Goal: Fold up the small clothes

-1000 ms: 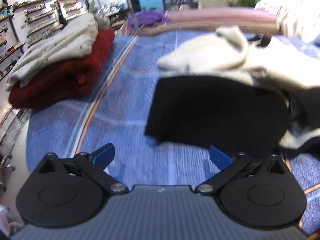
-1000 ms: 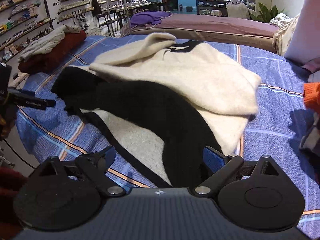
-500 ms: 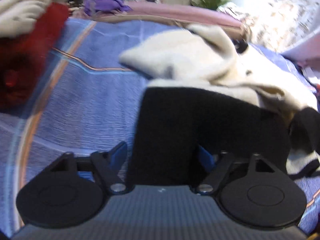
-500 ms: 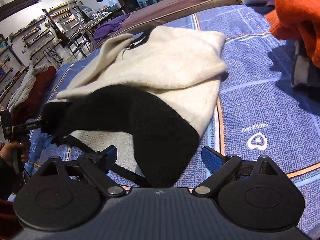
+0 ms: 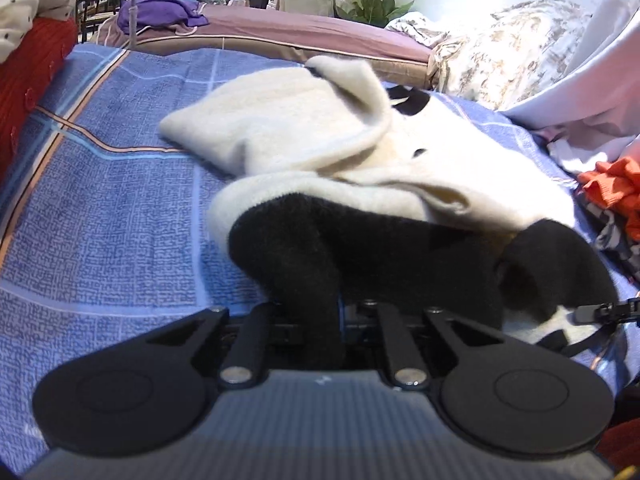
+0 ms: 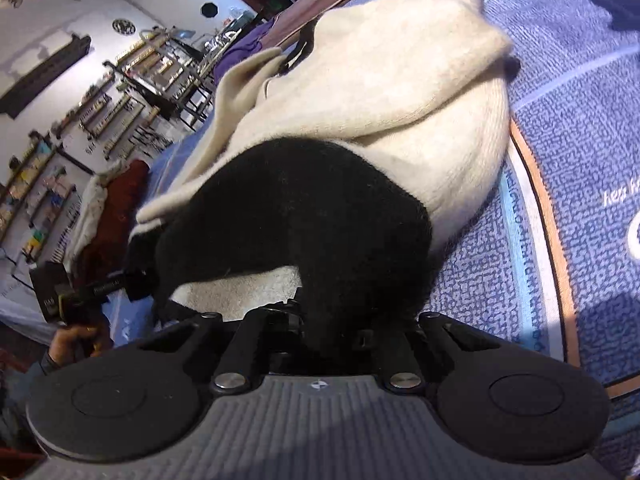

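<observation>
The sweater (image 5: 400, 168) is a fluffy knit, cream on the body and black at the lower band. It lies crumpled on the blue bed cover, partly folded over itself. The black band is bunched and lifted. One end of it goes down between the fingers of the left claw (image 5: 334, 320), and the other end goes between the fingers of the right claw (image 6: 332, 332). From the left claw the cream body spreads ahead and to the right, and one cream sleeve reaches ahead to the left. A black collar shows at the far end. From the right claw the cream part lies ahead.
</observation>
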A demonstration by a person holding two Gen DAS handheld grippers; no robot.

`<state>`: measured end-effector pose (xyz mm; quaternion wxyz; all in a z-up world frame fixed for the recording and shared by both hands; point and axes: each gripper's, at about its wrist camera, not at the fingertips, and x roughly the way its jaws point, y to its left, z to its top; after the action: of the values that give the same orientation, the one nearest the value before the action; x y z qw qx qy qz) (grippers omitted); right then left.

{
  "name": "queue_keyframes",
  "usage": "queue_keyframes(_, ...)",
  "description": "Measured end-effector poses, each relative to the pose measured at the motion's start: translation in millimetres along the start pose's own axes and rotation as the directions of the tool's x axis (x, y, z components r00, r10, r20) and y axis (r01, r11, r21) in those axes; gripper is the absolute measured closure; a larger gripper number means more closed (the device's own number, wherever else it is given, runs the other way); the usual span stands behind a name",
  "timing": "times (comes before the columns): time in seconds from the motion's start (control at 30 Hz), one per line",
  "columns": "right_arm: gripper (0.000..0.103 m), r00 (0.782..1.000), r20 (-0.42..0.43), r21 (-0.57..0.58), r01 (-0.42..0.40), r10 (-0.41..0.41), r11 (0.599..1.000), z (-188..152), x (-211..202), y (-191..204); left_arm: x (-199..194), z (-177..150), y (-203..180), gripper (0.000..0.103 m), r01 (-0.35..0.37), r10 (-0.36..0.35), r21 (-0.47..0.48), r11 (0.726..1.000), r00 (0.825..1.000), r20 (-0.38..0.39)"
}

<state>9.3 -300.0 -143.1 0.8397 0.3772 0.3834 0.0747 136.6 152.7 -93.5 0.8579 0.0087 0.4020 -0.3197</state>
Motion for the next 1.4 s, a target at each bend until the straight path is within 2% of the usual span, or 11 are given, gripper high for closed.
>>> queue_keyframes(0.13,0.082,0.989,0.121,-0.021,-0.079,0.081,0.997,13.2,-44.5,11.6,-33.8,5.0,-24.4,0.093,0.042,-0.042,-0.001,0.999,0.998,0.049)
queue_keyframes(0.3,0.091,0.931,0.297,-0.253,-0.135,0.21,0.958,37.7,-145.6,53.6,-90.6,11.7,-72.8,0.096,0.103,-0.112,0.082,0.991,0.986,0.123)
queue_keyframes(0.5,0.091,0.961,0.247,-0.25,-0.061,0.125,0.966,31.9,-173.3,34.2,-105.1,-16.9,-98.8,0.098,0.107,-0.111,0.082,0.991,0.992,0.052)
queue_keyframes(0.6,0.101,0.963,0.253,-0.156,-0.058,0.096,0.986,19.9,-173.6,11.7,-104.7,-40.4,-79.6,0.102,0.093,-0.093,-0.015,0.996,0.995,0.025)
queue_keyframes(0.7,0.1,0.967,0.249,-0.102,0.089,-0.062,0.991,13.0,-163.6,5.0,-100.3,-58.4,-54.3,0.101,-0.034,0.032,-0.071,0.997,0.999,-0.027)
queue_keyframes(0.83,0.063,0.965,0.23,-0.114,0.155,-0.126,0.981,13.4,-160.5,5.6,-111.8,-59.4,-28.8,0.092,-0.124,0.123,-0.15,0.981,0.992,-0.015)
queue_keyframes(0.97,0.033,0.967,0.222,-0.187,0.166,-0.123,0.968,23.6,-141.5,18.0,-115.9,-44.1,-23.7,0.046,-0.256,0.261,-0.168,0.952,0.965,0.013)
queue_keyframes(1.03,0.024,0.974,0.205,-0.236,0.147,-0.099,0.961,26.7,-129.3,28.0,-117.4,-37.0,-24.0,0.046,-0.302,0.309,-0.166,0.939,0.951,0.021)
queue_keyframes(1.13,0.019,0.982,0.175,-0.369,0.128,-0.066,0.921,27.0,-102.7,52.0,-117.9,-23.7,-37.0,0.046,-0.234,0.246,-0.154,0.96,0.967,0.064)
queue_keyframes(1.3,0.018,0.938,0.198,-0.47,0.345,-0.284,0.812,27.8,-61.4,62.7,-113.2,-8.9,-67.5,0.045,-0.309,0.311,-0.026,0.951,0.947,0.078)
queue_keyframes(1.4,0.008,0.953,0.136,-0.365,0.301,-0.269,0.881,28.8,-66.7,35.6,-112.5,-15.3,-55.5,0.038,-0.319,0.324,-0.083,0.944,0.944,0.057)
